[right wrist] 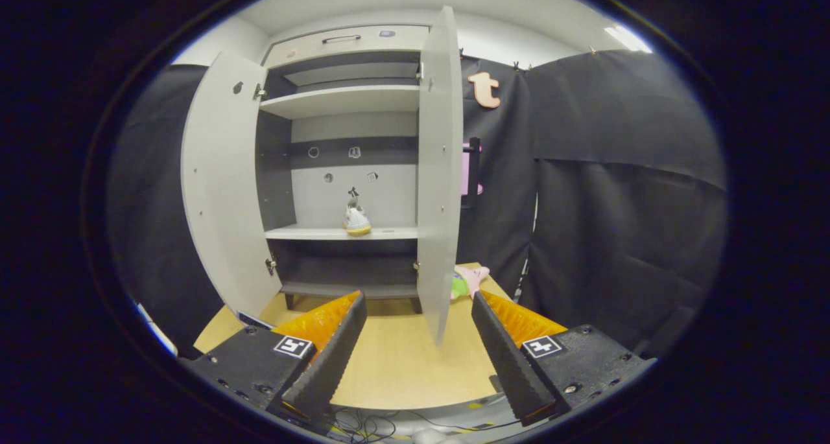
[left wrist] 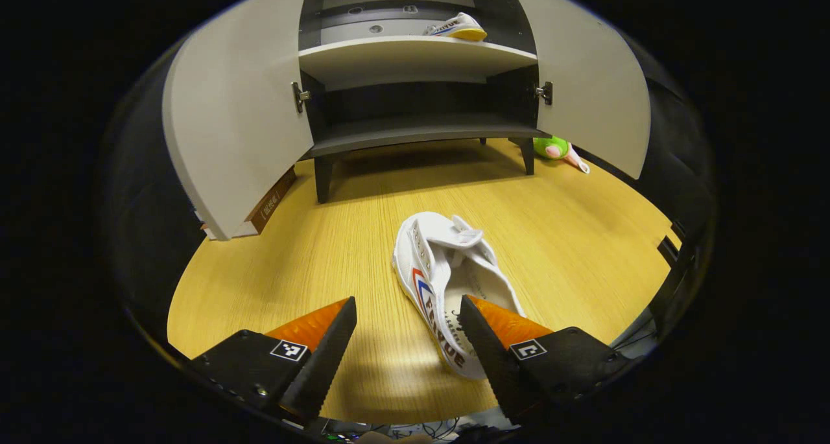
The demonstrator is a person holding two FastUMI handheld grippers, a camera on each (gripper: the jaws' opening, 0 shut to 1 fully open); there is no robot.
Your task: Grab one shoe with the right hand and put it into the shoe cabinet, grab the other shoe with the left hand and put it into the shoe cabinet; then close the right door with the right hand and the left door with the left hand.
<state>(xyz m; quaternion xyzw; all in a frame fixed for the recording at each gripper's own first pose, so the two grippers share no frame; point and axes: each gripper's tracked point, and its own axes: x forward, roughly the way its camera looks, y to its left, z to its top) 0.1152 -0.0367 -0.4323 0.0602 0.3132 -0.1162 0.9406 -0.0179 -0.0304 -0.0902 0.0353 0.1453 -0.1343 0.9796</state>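
A white shoe with red and blue stripes lies on the wooden floor, heel toward me. My left gripper is open; its right finger sits over the shoe's heel opening, its left finger on the bare floor beside it. The other white shoe rests on a shelf of the shoe cabinet, also seen as the shoe in the right gripper view. Both cabinet doors, left door and right door, stand wide open. My right gripper is open, holding nothing, facing the cabinet near the right door.
A green and pink plush toy lies on the floor by the cabinet's right leg, also visible as the toy. A brown box lies behind the left door. Black cloth walls surround the floor.
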